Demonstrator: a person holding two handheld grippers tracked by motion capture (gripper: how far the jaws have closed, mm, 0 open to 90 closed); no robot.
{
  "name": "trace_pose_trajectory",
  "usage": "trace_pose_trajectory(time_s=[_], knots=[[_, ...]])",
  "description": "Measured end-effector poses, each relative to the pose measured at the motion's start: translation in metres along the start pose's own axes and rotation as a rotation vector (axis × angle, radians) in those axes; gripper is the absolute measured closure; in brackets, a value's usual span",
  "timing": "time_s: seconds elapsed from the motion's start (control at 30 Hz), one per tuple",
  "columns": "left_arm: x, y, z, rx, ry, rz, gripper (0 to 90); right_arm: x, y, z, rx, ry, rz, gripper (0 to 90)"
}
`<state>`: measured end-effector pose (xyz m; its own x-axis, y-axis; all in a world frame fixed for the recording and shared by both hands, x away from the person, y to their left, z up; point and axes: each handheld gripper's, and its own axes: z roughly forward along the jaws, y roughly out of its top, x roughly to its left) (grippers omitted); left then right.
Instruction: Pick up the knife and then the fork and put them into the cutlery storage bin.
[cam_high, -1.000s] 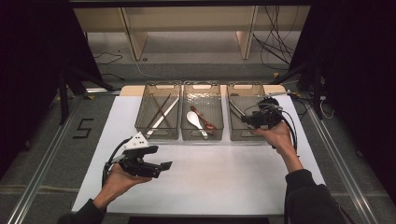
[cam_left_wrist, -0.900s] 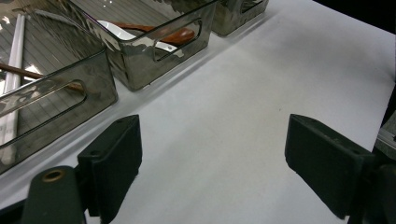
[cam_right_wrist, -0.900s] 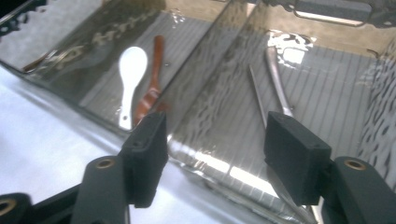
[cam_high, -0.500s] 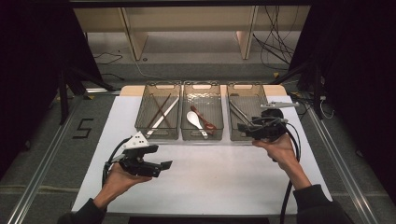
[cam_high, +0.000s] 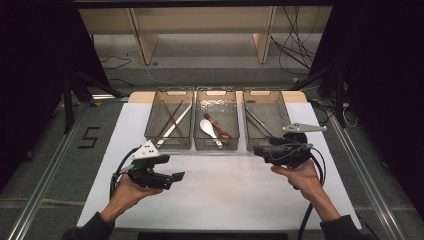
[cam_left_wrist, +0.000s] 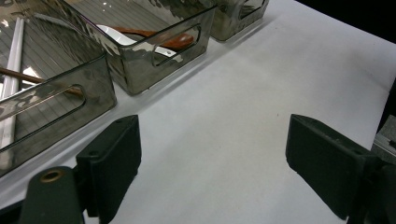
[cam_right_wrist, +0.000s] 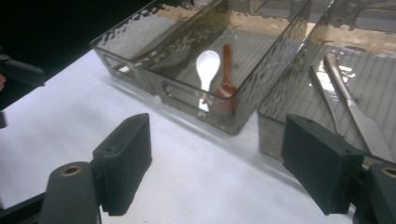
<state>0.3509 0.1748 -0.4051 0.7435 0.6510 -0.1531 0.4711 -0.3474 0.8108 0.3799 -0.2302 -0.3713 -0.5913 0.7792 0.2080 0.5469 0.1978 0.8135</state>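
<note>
- High view: three smoky clear bins in a row along the far edge of the white table. Chopsticks in the left bin, a white spoon beside a brown spoon in the middle bin, metal cutlery in the right bin.
- Right gripper just off the near end of the right bin, near the table's right edge, pointing left; jaws just been opening, now wide, nothing between them.
- Left gripper over bare table toward the near left corner, apart from the bins; empty.
- Left gripper view: jaws wide apart over white table, nothing gripped; left bin's near wall close ahead, both spoons visible through the middle bin's handle slot.
- Right gripper view: jaws spread wide, empty. Metal cutlery lying in the right bin straight ahead, bin wall between it and the jaws; white spoon touching the brown spoon in the next bin.
</note>
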Motion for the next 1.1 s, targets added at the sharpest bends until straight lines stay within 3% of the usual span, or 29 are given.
trace_pose_trajectory(time_s=[0.4,0.8,1.1], knots=[[-0.002,-0.002,-0.004,-0.016,0.000,0.016,17.4,0.021,-0.020,-0.012,-0.034,0.034,-0.032,25.1],[-0.002,-0.002,-0.006,-0.035,-0.016,0.009,17.3,0.023,-0.042,-0.017,-0.051,0.028,-0.027,24.3],[-0.003,-0.002,-0.007,-0.043,-0.024,0.008,17.1,0.027,-0.053,-0.018,-0.029,0.022,-0.033,22.6]])
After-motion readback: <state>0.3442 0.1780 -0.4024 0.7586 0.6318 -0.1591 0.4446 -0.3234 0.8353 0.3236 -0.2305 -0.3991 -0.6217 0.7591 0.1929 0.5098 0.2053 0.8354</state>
